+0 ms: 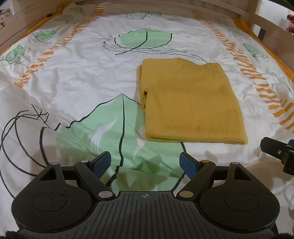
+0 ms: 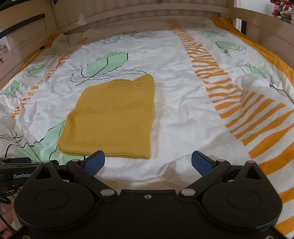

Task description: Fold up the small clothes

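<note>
A mustard-yellow knit garment [image 1: 189, 104] lies folded into a flat rectangle on the bed, its layered edge on its left side. From the right wrist camera the same garment [image 2: 112, 119] sits ahead and to the left. My left gripper [image 1: 145, 163] is open above the bedcover, short of the garment's near-left corner, holding nothing. My right gripper [image 2: 148, 162] is open too, just in front of the garment's near edge, with nothing between its fingers. Part of the right gripper [image 1: 279, 152] shows at the far right of the left wrist view.
The bedcover [image 1: 77, 77] is white with green leaf prints and orange striped bands [image 2: 238, 103]. A wooden bed frame [image 2: 128, 16] rises along the far side and both flanks. A rumpled fold of cover [image 1: 12, 99] lies at the left.
</note>
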The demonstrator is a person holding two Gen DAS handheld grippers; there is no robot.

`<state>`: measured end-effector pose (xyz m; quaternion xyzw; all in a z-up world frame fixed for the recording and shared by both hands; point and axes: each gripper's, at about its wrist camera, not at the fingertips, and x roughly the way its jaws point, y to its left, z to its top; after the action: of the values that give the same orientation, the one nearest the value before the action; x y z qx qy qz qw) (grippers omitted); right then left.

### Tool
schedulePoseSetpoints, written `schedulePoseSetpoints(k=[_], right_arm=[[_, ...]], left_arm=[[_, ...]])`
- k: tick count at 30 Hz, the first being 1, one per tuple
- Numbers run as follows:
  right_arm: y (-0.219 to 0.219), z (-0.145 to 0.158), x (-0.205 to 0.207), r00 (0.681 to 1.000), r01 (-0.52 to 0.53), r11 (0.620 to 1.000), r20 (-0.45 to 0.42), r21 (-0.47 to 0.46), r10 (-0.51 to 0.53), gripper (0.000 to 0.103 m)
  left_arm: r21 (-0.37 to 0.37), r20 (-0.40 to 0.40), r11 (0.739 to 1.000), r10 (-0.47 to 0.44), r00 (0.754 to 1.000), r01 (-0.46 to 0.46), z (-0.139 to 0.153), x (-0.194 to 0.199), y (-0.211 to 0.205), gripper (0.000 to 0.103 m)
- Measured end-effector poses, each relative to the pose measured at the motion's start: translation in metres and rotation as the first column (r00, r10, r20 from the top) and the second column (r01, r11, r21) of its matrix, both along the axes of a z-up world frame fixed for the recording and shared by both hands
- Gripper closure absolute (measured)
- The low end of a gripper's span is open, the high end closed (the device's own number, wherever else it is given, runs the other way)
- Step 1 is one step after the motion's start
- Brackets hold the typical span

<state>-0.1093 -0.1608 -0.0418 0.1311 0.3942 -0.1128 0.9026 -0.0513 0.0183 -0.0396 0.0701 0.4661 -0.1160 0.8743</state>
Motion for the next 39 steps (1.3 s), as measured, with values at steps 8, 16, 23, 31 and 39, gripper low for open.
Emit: schedulePoseSetpoints(k=[8, 16, 23, 31, 39], right_arm=[[-0.002, -0.005, 0.003, 1.000, 0.014, 1.000, -0.020, 0.018, -0.013, 0.002], [-0.005, -0.009, 0.009, 0.999, 0.015, 0.999, -0.040, 0.031, -0.014, 0.002], [-0.007, -0.012, 0.017, 0.999, 0.014, 0.999, -0.053, 0.042, -0.012, 0.002], [-0.010, -0.015, 0.024, 0.997, 0.022, 0.999, -0.076, 0.047, -0.018, 0.002], [-0.010, -0.018, 0.029, 0.995, 0.017, 0.999, -0.103, 0.048, -0.012, 0.002]], left_arm=[[0.006, -0.012, 1.000, 0.016, 1.000, -0.015, -0.002, 0.005, -0.001, 0.022], [0.006, -0.042, 1.000, 0.012, 0.999, -0.012, -0.007, 0.009, -0.002, 0.022], [0.009, -0.069, 1.000, 0.013, 0.998, -0.012, -0.011, 0.017, -0.001, 0.022], [0.020, -0.085, 1.000, 0.011, 0.996, -0.009, -0.016, 0.023, 0.001, 0.022], [0.021, -0.080, 1.000, 0.020, 0.997, -0.018, -0.015, 0.027, 0.008, 0.022]])
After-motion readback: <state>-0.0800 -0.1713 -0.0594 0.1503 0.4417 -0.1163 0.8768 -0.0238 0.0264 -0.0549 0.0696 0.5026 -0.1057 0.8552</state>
